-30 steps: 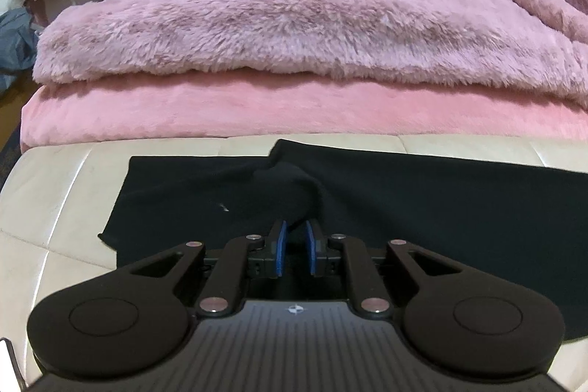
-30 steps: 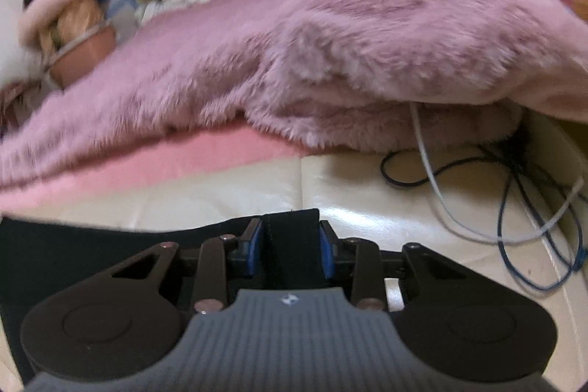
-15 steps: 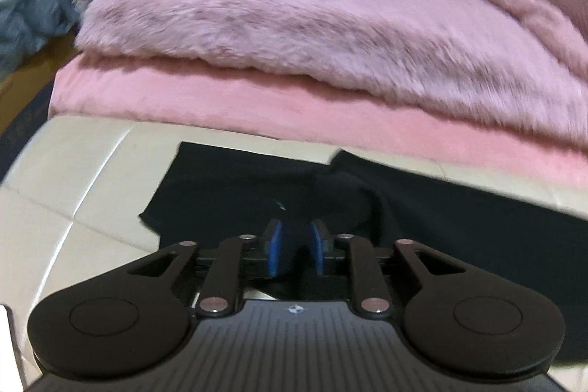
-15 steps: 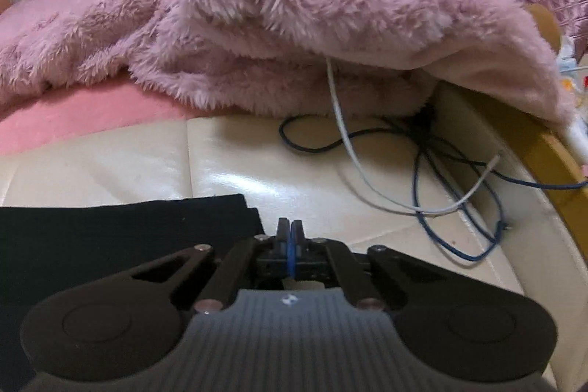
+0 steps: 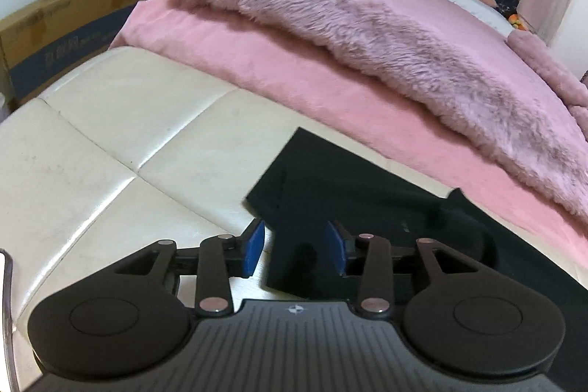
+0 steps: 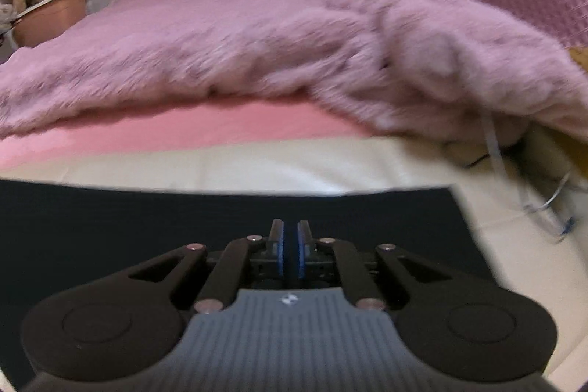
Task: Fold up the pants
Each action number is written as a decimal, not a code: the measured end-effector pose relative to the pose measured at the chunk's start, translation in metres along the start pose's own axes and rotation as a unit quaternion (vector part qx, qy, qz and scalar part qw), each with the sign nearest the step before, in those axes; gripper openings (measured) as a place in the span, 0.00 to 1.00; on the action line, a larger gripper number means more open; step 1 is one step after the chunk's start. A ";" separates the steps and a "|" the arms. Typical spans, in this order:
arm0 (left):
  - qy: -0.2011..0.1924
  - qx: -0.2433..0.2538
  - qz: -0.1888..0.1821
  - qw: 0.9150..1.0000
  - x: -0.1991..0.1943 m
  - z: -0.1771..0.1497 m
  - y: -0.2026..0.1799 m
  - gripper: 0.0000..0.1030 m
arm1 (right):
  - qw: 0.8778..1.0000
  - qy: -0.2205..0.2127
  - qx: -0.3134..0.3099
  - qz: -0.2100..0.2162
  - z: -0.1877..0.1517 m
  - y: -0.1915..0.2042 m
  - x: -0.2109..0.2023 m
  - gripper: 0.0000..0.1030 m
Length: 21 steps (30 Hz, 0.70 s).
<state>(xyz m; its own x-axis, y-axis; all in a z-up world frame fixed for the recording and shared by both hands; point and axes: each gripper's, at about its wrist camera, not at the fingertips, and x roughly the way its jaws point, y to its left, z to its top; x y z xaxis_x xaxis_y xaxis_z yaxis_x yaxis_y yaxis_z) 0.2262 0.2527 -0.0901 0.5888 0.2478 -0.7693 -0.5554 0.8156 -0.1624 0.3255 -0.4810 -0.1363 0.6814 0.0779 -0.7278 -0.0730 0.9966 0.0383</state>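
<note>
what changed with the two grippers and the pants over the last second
The left gripper opened from nearly closed, its pads now wide around the edge of the black pants, and swung left. The right gripper let go of the cloth, closed, and now sits over the pants with a narrow gap. The pants stayed flat on the cream cushion.

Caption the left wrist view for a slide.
Open left gripper straddling the black pants' corner on a cream cushion.
</note>
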 end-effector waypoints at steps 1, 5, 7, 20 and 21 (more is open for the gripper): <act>-0.003 0.008 0.001 1.000 0.002 0.001 0.002 0.45 | 1.000 0.008 0.001 0.002 -0.004 0.009 0.005 0.03; -0.020 0.095 -0.005 0.995 0.014 0.018 -0.012 0.45 | 1.000 0.026 -0.006 -0.014 -0.017 0.031 0.017 0.09; -0.013 0.134 -0.001 0.991 0.027 0.026 -0.018 0.45 | 0.999 0.031 -0.012 -0.019 -0.015 0.034 0.021 0.11; -0.035 0.166 -0.041 0.985 0.040 0.032 -0.029 0.02 | 0.997 0.056 -0.035 -0.029 -0.012 0.036 0.033 0.11; -0.041 0.170 -0.042 0.984 0.036 0.036 -0.030 0.02 | 0.997 0.057 -0.035 -0.028 -0.012 0.036 0.033 0.11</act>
<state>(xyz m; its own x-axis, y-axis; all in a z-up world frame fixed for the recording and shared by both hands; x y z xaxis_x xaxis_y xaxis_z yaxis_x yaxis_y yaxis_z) 0.2854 0.2562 -0.0904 0.6780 0.2022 -0.7067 -0.2821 0.9594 0.0038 0.3367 -0.4431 -0.1668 0.5992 0.0137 -0.8005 -0.0897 0.9947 -0.0501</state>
